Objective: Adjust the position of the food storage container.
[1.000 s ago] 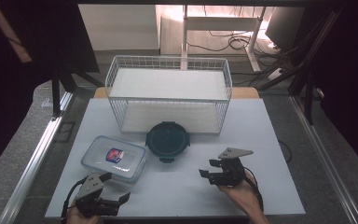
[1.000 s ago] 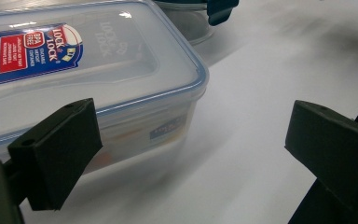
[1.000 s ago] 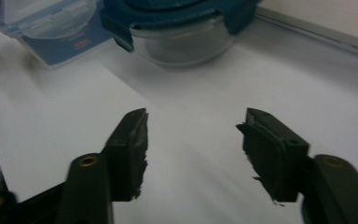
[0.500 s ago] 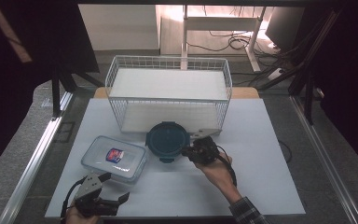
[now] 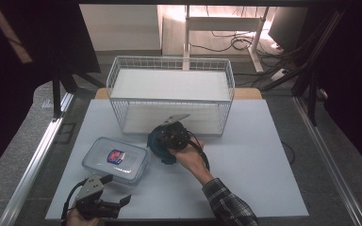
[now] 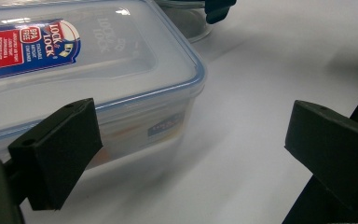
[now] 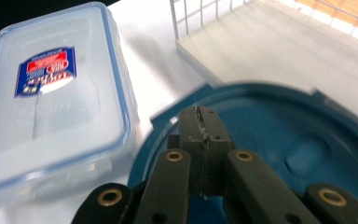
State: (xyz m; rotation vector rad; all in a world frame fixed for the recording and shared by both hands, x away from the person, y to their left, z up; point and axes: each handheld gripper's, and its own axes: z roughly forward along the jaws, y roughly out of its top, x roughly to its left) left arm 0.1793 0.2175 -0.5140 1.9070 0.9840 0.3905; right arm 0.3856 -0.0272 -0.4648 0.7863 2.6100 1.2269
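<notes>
Your left hand-held gripper (image 5: 104, 203) sits at the near edge of the surface (image 5: 264, 188), jaws spread with nothing between them. The clear rectangular box (image 5: 116, 160) lies just ahead of it; in the left gripper view its near corner (image 6: 186, 88) is just beyond the left pad (image 6: 58, 149), not touched.

Your right hand-held gripper (image 7: 200, 135) has just been closing and its jaws are now pressed together with nothing between them, tips over the near-left part of the round teal lid (image 7: 279, 140). I can't tell whether they touch it.

That round container (image 5: 162, 141) sits mid-surface, just right of the box and just in front of the wire basket (image 5: 169, 101). The right hand is nearer. The box's long axis runs roughly left-right, slightly skewed. If the lid goes in the basket, it's straight ahead, over the front wall.
</notes>
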